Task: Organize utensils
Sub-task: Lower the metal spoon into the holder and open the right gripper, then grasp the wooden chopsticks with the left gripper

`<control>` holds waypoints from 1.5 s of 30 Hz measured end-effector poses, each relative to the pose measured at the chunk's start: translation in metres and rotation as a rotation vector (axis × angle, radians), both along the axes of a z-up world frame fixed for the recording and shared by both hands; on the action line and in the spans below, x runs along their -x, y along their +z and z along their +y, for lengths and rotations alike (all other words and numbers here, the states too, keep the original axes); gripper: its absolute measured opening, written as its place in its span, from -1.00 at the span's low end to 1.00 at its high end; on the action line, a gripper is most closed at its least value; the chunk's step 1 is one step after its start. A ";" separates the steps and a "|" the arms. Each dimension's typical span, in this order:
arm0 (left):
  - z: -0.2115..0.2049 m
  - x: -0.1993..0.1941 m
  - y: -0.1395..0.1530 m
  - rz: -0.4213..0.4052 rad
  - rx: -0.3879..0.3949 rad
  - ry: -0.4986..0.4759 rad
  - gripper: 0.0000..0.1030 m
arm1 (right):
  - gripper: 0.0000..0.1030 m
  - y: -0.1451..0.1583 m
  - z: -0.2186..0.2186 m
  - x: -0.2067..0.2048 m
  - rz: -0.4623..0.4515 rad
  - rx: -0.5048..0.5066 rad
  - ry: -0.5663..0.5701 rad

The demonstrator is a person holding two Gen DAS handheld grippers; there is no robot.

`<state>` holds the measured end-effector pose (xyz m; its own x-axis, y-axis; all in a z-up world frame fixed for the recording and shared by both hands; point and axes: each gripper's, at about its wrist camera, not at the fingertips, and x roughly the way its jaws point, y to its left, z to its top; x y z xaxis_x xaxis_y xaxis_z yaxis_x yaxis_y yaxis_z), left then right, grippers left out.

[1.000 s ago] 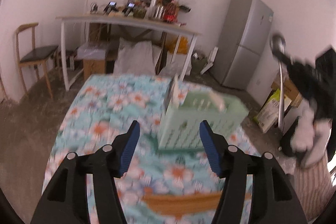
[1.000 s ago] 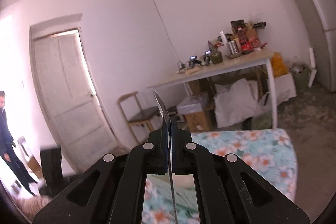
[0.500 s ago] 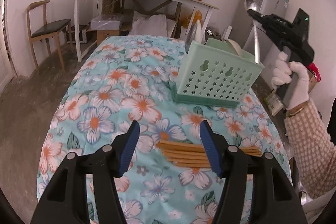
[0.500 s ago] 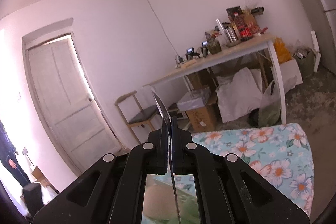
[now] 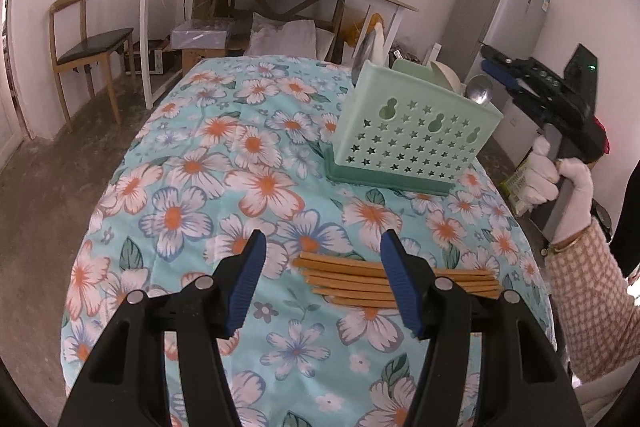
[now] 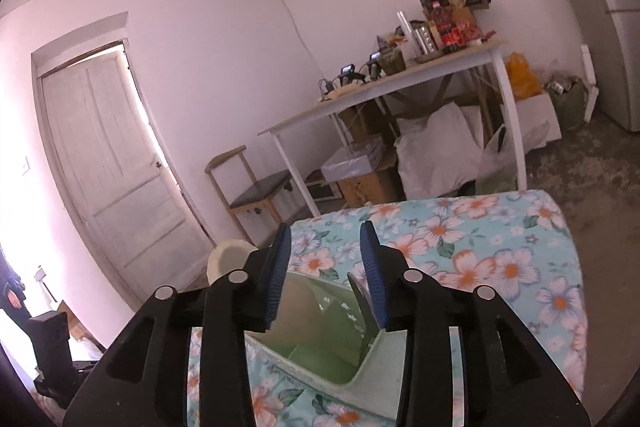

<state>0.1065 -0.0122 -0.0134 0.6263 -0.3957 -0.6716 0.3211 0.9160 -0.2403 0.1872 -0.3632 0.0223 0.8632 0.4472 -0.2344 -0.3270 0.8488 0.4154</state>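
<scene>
Just ahead of the left gripper (image 5: 322, 259), whose blue-padded jaws stand apart with nothing between them, a loose bundle of tan wooden chopsticks (image 5: 352, 277) lies flat on the floral turquoise tablecloth (image 5: 224, 163); the gripper's right finger crosses in front of the bundle's middle. Farther along the cloth, beyond the chopsticks, stands a pale green plastic utensil caddy with star-shaped holes (image 5: 412, 131), a round metal spoon bowl (image 5: 479, 90) poking up at its far right corner and a dark blade-like utensil (image 5: 362, 53) rising from its far left side. Off to the right of the caddy, a white-gloved hand (image 5: 560, 187) grips the black handle of the right gripper (image 6: 325, 259), whose jaws have just been opening. From the right wrist view those jaws hang directly over the caddy's open compartments (image 6: 316, 331), parted to a moderate gap and pressing on nothing, while a grey metal utensil end (image 6: 362, 297) stands free inside the caddy just below the right finger
</scene>
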 end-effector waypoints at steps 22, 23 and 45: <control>0.001 0.023 -0.038 0.135 0.018 -0.004 0.12 | 0.30 -0.042 0.076 0.116 0.225 0.174 0.089; 0.000 0.024 -0.039 0.139 0.025 -0.011 0.12 | 0.30 -0.049 0.079 0.121 0.246 0.182 0.090; -0.003 -0.006 -0.100 0.410 0.498 0.025 -0.47 | 0.12 -0.118 0.100 0.168 0.478 0.163 0.079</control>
